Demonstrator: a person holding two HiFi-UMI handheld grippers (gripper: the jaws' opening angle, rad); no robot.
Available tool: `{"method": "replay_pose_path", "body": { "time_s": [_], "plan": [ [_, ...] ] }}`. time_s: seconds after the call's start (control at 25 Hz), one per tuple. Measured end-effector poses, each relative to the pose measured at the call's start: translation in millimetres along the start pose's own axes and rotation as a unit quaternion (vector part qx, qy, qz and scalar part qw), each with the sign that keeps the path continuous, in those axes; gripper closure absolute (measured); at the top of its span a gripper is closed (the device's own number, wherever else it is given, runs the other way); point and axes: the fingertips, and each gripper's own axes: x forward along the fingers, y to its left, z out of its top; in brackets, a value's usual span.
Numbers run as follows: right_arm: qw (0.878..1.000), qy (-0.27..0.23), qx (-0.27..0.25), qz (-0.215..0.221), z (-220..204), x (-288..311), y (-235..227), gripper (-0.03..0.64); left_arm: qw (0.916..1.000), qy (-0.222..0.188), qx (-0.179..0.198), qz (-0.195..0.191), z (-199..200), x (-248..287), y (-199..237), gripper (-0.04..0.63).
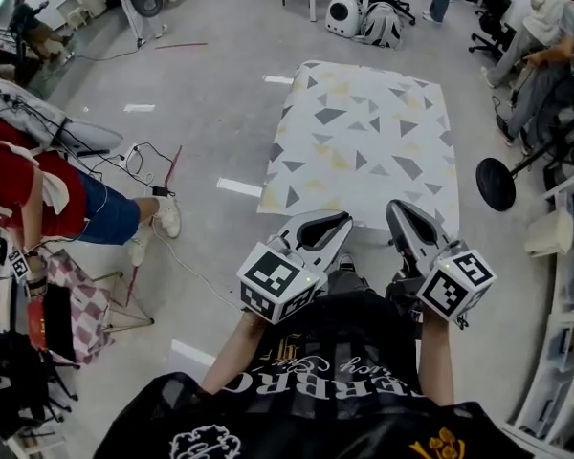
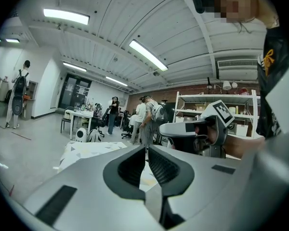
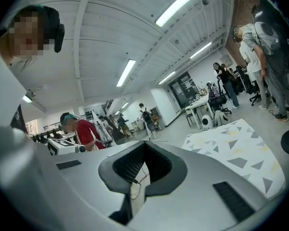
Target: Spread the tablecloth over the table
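The tablecloth [image 1: 359, 142], pale with grey and yellow triangles, lies spread flat over the table in front of me. In the head view both grippers hover at its near edge. My left gripper [image 1: 344, 220] has its jaws together, and I see no cloth pinched between the tips [image 2: 147, 147]. My right gripper [image 1: 395, 208] is shut with nothing in it [image 3: 144, 144]. The left gripper view has the tablecloth [image 2: 89, 150] ahead on the left and the right gripper's marker cube [image 2: 223, 111] alongside. In the right gripper view the tablecloth [image 3: 238, 150] is at the right.
A seated person in a red shirt [image 1: 29, 185] is at the left, with cables [image 1: 143, 161] on the floor nearby. A black round stand base [image 1: 496, 184] and shelving [image 1: 566, 285] are on the right. More people [image 1: 545, 36] sit at the back right.
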Motion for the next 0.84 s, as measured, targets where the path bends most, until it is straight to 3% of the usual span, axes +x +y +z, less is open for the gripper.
{"method": "replay_pose_path", "body": {
  "time_s": [0.84],
  "plan": [
    [1.000,0.023,0.008,0.002,-13.5,-10.4,-8.5,0.604,0.9996,0.029,0.001,-0.006,-14.9,19.7,-23.2,0.561]
  ]
}}
